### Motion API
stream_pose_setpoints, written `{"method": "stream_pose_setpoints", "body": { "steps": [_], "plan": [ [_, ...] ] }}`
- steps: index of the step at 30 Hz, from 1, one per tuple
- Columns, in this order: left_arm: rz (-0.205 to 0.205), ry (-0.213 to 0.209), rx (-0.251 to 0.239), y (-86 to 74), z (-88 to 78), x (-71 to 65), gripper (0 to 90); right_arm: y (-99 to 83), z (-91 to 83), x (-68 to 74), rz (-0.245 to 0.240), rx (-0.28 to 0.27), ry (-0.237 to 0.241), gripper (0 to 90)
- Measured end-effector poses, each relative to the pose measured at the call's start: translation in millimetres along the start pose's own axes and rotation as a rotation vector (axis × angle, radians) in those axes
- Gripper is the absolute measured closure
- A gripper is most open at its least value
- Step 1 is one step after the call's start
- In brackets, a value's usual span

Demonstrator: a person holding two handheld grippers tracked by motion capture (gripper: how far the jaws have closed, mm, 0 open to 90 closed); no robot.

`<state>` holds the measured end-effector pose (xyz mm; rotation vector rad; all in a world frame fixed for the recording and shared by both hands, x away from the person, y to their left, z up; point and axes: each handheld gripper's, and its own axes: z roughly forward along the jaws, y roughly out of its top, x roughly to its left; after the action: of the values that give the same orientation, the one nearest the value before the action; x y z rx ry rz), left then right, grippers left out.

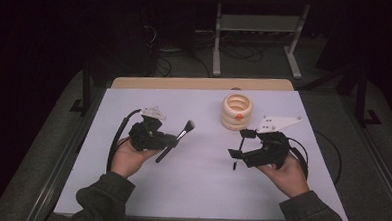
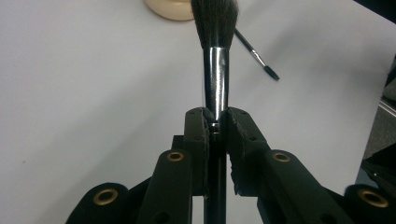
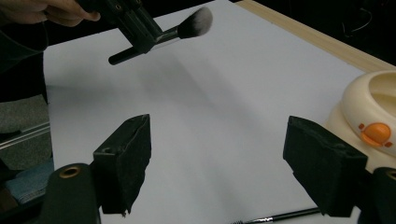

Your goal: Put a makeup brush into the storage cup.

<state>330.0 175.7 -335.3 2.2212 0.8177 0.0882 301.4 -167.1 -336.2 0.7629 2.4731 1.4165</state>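
Left gripper (image 1: 170, 139) clamps a makeup brush (image 1: 179, 138) by its ferrule, lifted over the white table (image 1: 190, 190). Right gripper (image 1: 238, 142) hangs released. Best keep the brush level approaching the cream holder (image 1: 237, 111).

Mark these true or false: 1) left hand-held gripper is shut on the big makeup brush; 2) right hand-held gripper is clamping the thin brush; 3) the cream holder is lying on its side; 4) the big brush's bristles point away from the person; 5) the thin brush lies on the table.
1) True: the left hand-held gripper is shut on the makeup brush at its metal ferrule.
2) False: the right hand-held gripper stands open with nothing between its jaws.
3) False: the cream holder stands upright on the table.
4) True: in the high view the bristles point toward the far side.
5) True: the thin brush lies flat on the table near the right hand-held gripper.
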Motion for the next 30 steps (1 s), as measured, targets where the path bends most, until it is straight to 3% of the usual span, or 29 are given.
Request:
{"method": "stream_pose_setpoints", "body": {
  "steps": [9, 18, 30],
  "plan": [
    [0.037, -0.051, -0.013, -0.2, -1.6, -6.3, 78.5, 4.6, 7.0, -0.1, -0.008, 0.009, 0.026, 22.3],
    [0.032, -0.09, -0.025, -1.4, -0.9, -8.6, 78.5, 6.2, 11.6, 1.2, -0.002, 0.003, 0.048, 22.1],
    [0.064, -0.139, -0.033, -1.5, -2.1, -12.4, 78.5, 10.9, 19.5, 3.2, 0.015, 0.015, 0.093, 22.8]
  ]
}}
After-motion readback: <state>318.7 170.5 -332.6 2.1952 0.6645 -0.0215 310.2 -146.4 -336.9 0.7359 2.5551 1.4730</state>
